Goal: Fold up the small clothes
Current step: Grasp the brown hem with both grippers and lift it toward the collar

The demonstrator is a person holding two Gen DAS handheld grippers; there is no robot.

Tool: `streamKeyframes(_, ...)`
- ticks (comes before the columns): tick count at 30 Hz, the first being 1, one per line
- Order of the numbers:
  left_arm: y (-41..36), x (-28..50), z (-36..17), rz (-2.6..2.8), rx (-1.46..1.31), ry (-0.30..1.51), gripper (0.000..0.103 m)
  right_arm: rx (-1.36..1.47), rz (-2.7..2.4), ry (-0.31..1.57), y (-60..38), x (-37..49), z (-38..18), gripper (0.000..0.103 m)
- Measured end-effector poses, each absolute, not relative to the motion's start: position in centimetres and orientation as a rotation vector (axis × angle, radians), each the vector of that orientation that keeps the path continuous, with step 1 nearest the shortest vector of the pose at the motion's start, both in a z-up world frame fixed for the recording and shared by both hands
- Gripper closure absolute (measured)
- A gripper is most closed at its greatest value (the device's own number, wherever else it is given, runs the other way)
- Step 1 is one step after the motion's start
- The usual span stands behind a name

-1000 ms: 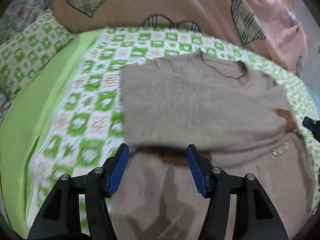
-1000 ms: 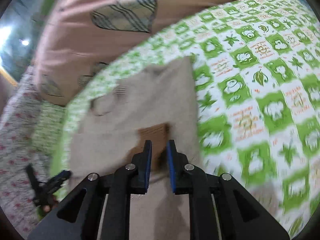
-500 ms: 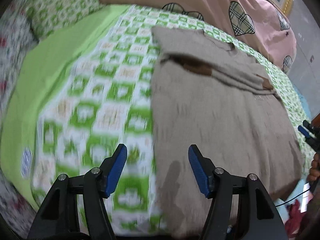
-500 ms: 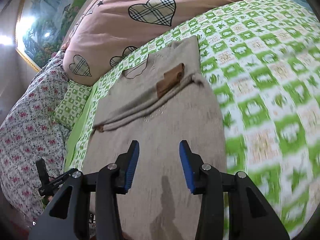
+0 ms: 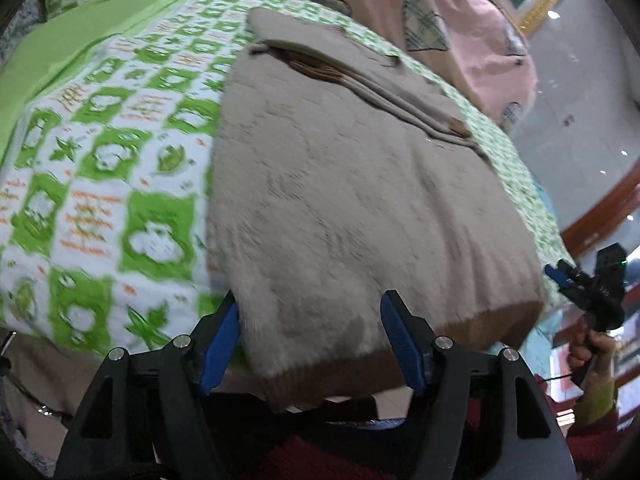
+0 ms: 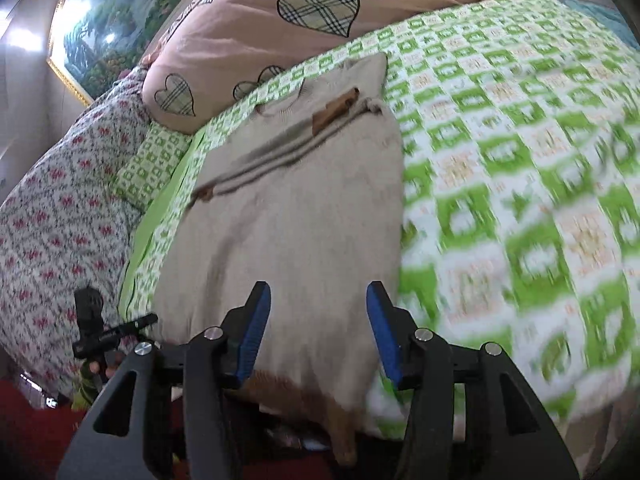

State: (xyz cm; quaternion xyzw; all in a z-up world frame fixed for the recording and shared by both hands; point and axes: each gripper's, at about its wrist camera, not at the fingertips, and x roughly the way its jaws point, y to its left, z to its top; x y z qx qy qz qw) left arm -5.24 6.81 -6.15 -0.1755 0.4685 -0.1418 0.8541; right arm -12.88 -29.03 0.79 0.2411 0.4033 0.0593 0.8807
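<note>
Left wrist view shows a beige sweater (image 5: pixel 352 184) lying flat on a bed whose green and white checked sheet (image 5: pixel 100 152) runs out to either side; no container appears in either view, the bed alone bears the garment; its sleeves are folded across the chest in stacked bands with brown cuffs (image 5: pixel 456 125) showing, the neck end points toward a pink quilt with plaid hearts (image 5: pixel 424 20), and the brown ribbed hem (image 5: pixel 472 332) droops over the near edge of the bed; the left gripper (image 5: pixel 310 340) hovers at the hem's left corner with its blue pads spread wide, fabric between them but neither pad pressing on it; the right gripper (image 6: pixel 318 326) stands over the hem's other corner, its jaws having just been opening, apart now with knit lying beneath them and nothing clamped; in the right wrist view the sweater fills the middle, a floral pillow (image 6: pixel 52 216) sits beyond its far side, and a framed landscape painting (image 6: pixel 108 28) hangs above; motion blur softens the sheet's pattern
</note>
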Motion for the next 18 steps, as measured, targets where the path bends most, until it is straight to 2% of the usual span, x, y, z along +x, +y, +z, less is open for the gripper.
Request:
streamKeyframes(3, 6.8, -6.0, -6.6, -0.359, -0.374, 0.998, 0.045, 0.489, 0.148, 0.881, -29.4, -14.7, -0.2, 0.052)
streamKeyframes(12, 6.5, -6.2, -7.7, -0.512, -0.324, 1.04, 0.046, 0.461, 0.321, 1.019, -26.2, -14.9, -4.5, 0.052)
streamKeyframes(15, 6.4, -5.8, -7.5, -0.517, -0.277, 1.055, 0.056, 0.47, 0.328, 1.028, -25.9, -14.2, -5.2, 0.052)
streamKeyframes(16, 6.5, -5.8, -7.5, -0.514, -0.268, 1.056, 0.059, 0.464, 0.334, 1.026, -25.7, -14.2, -5.2, 0.054)
streamKeyframes(17, 6.5, -5.7, -7.6, -0.508, -0.255, 1.062, 0.067, 0.446, 0.333, 1.027, -25.5, -14.3, -5.1, 0.06)
streamKeyframes(18, 6.6, -5.6, -7.7, -0.503, -0.248, 1.067, 0.076, 0.424, 0.333, 1.03, -25.3, -14.5, -5.0, 0.081)
